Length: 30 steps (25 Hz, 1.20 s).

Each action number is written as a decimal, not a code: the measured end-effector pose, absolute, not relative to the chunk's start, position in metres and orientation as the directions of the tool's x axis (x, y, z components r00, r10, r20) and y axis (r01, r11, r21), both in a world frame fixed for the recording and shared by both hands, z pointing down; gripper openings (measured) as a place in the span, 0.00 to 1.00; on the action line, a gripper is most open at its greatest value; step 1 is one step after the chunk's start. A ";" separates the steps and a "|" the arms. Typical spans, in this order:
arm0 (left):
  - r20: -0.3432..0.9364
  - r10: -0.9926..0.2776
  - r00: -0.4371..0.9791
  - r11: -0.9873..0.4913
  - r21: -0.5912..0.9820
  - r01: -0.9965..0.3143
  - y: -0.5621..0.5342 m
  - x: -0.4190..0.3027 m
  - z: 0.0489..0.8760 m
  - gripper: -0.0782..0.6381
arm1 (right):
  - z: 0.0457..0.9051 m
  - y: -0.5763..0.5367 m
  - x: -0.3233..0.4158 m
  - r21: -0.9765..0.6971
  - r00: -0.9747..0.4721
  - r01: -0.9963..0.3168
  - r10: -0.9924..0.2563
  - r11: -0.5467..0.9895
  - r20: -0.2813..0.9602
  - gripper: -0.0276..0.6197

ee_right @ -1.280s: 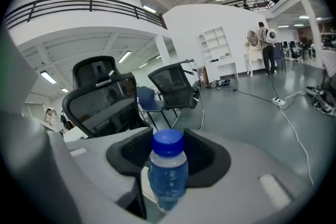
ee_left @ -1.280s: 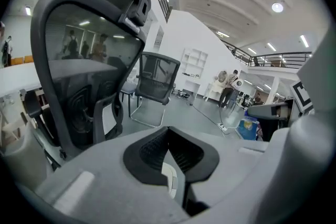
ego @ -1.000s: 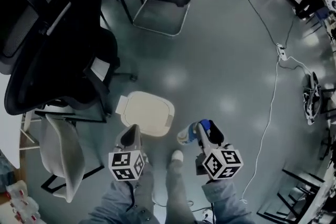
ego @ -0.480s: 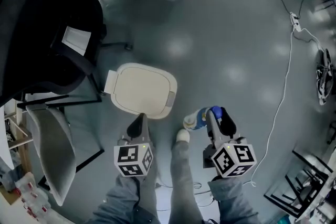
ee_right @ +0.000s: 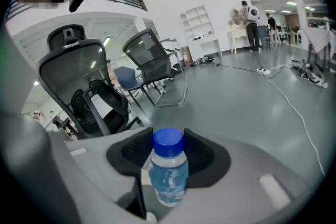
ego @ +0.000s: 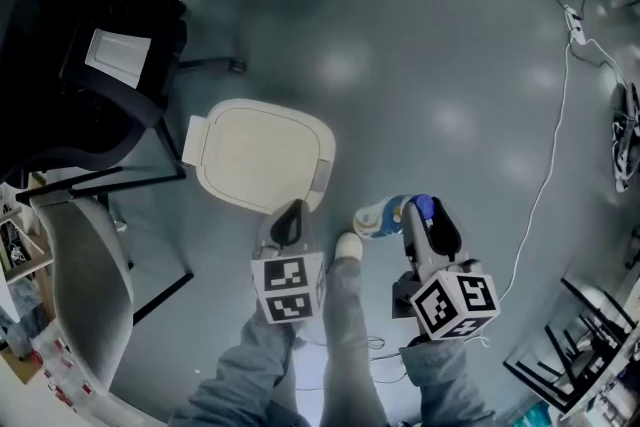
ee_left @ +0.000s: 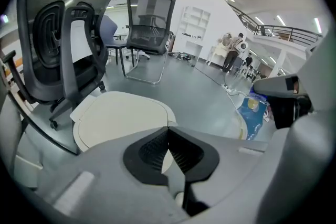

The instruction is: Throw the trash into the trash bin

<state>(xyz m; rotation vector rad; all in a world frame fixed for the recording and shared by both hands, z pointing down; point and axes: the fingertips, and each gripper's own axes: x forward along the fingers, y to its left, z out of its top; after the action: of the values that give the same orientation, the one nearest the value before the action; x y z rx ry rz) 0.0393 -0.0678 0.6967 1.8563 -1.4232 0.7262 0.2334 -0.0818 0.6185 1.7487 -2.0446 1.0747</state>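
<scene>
Head view: bin on floor, ahead and left of both tongs, cream lid down flat. Left tongs hang just over the bin's near edge, nearer to it than right tongs. Bottle in right tongs, apart from the bin, to its right; long axis lies crosswise, clear end toward the bin side, blue cap at the tongs.

Left gripper view: pads pressed together, nothing between. Bin straight ahead and below, lid shut. Bottle off to the right.

Right gripper view: right tongs spread wide and pinching the bottle by its sides, cap end pointing away. Bin not in this view.

Judgement: lid must open first; falls to the left tongs, being closer and empty.
</scene>
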 end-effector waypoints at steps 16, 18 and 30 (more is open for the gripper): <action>0.825 -0.539 0.169 -0.102 0.135 -0.986 -0.074 0.078 0.748 0.12 | 0.648 -0.086 0.277 -0.357 -0.244 -0.934 -0.720 -0.005 0.650 0.33; 0.827 -0.541 0.150 -0.089 0.121 -0.989 -0.074 0.081 0.753 0.12 | 0.652 -0.086 0.282 -0.355 -0.249 -0.935 -0.713 0.000 0.656 0.33; 0.843 -0.535 0.051 -0.017 0.049 -0.999 -0.075 0.082 0.776 0.12 | 0.668 -0.082 0.295 -0.361 -0.281 -0.932 -0.681 0.026 0.676 0.33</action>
<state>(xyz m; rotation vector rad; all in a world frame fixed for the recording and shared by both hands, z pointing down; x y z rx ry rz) 0.0818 -0.0747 0.7757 1.6373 -1.5672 0.8485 0.2948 -0.0825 0.6684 1.6502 -1.9944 1.1182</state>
